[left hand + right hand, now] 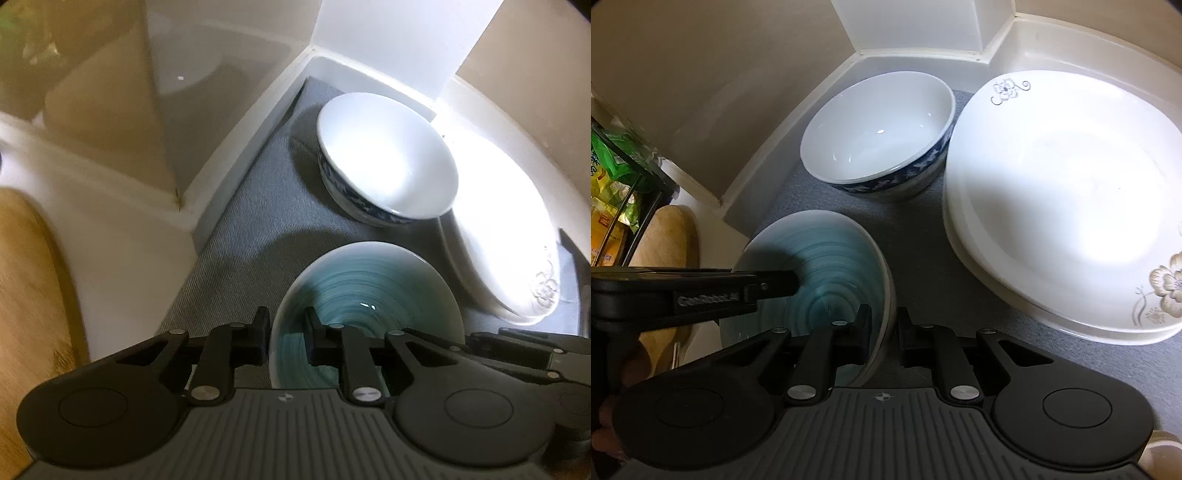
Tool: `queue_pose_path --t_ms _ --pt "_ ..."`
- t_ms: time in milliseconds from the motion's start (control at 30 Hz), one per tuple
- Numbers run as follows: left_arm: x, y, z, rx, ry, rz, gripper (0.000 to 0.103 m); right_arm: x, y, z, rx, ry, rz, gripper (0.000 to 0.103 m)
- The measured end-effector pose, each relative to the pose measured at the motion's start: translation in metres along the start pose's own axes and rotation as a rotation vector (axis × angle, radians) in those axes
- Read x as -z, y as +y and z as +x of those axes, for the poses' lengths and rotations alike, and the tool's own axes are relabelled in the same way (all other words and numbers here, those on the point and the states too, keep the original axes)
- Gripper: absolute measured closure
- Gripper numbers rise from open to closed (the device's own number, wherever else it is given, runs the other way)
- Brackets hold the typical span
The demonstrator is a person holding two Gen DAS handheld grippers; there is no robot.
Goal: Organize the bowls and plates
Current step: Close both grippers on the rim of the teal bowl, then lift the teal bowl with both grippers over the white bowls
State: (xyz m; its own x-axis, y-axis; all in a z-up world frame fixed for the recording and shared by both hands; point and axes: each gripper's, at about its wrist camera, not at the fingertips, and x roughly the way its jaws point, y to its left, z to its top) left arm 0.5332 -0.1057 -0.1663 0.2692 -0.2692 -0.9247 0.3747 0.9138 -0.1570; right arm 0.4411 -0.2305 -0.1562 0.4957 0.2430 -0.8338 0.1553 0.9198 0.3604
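Right wrist view: both grippers clamped on teal bowl [827, 258] rim.
Right gripper [882, 332] jaws nearly closed across near rim; left gripper [286, 334] likewise, opposite side. Bowl sits on grey mat [923, 266], near blue-patterned white bowl [879, 136] and 2 stacked white plates [1063, 192].

The teal bowl [827, 258], ringed inside with a pale rim, sits upright on grey matting nearest the camera, its wall between gripper fingers on both sides. Behind it stands the white bowl [879, 136], upright and empty, with a blue floral band outside, close to the corner. Beside both lies a stack of 2 white plates [1063, 199], flat, the top 1 bearing a beige flower and a grey scroll motif at its rim; the white bowl touches the stack.
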Motion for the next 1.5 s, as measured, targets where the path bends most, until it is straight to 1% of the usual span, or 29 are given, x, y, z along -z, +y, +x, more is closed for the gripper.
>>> queue_pose_path --t_ms 100,233,533,833,1133,1333,1500 --pt "0.004 -0.001 -0.001 0.014 0.008 0.009 0.082 0.003 0.0 -0.006 0.002 0.001 -0.002 0.088" --pt "0.011 -0.003 -0.012 0.032 0.004 0.014 0.082 0.007 0.003 -0.015 0.004 -0.01 -0.008 0.088" --pt "0.028 -0.01 -0.041 0.048 -0.032 0.045 0.082 0.018 0.012 -0.041 0.008 -0.052 -0.03 0.088" --pt "0.044 -0.029 -0.066 0.092 -0.063 0.091 0.082 0.035 0.009 -0.076 0.035 -0.11 -0.025 0.088" --pt "0.061 -0.075 -0.075 0.163 -0.07 0.196 0.082 0.063 -0.012 -0.116 0.106 -0.161 0.026 0.088" --pt "0.08 -0.119 -0.07 0.238 -0.029 0.304 0.082 0.09 -0.042 -0.149 0.182 -0.186 0.086 0.089" --pt "0.092 -0.155 -0.059 0.261 0.005 0.388 0.082 0.11 -0.067 -0.163 0.244 -0.197 0.158 0.09"
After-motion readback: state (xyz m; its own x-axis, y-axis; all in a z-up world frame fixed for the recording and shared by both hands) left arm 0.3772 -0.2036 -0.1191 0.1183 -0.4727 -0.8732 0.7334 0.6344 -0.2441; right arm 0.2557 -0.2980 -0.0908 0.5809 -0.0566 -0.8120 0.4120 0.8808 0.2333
